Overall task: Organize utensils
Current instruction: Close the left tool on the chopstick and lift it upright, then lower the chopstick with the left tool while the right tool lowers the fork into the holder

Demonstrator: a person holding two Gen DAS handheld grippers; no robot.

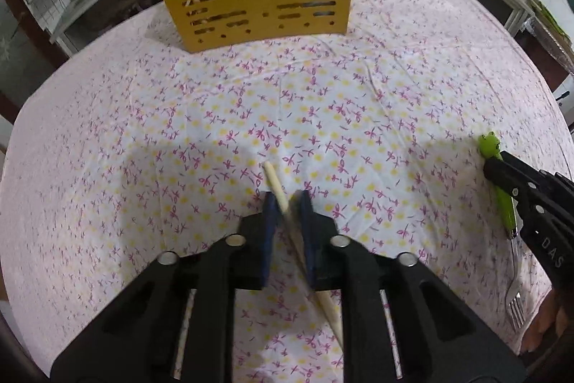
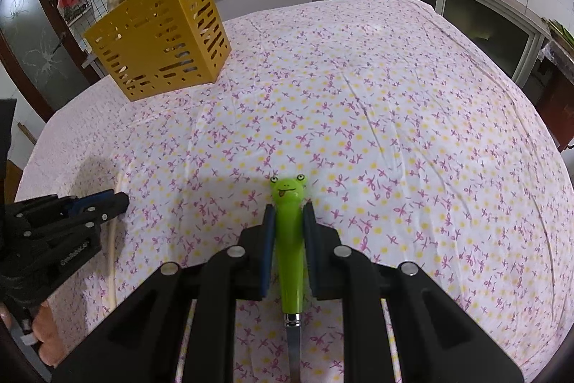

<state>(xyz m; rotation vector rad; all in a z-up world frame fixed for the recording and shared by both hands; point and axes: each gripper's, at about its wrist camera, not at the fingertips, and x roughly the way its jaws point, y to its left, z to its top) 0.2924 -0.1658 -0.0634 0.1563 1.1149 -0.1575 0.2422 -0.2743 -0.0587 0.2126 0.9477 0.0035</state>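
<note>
Both wrist cameras sit low, close above the floral tablecloth [image 1: 358, 103], facing forward; both views share the yellow slotted utensil holder [image 2: 161, 34], each other's gripper sideways

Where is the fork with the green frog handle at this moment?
The fork lies on the flowered tablecloth between the right gripper's jaws, on the table's right side, far from the yellow utensil holder.

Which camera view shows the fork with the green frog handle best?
The right wrist view is best: the frog-handled fork lies centered between the right gripper pads, with its face and handle clear, though the tines are hidden. The left wrist view shows it small at the right edge, partly covered by that gripper, but with the tines visible.
</note>
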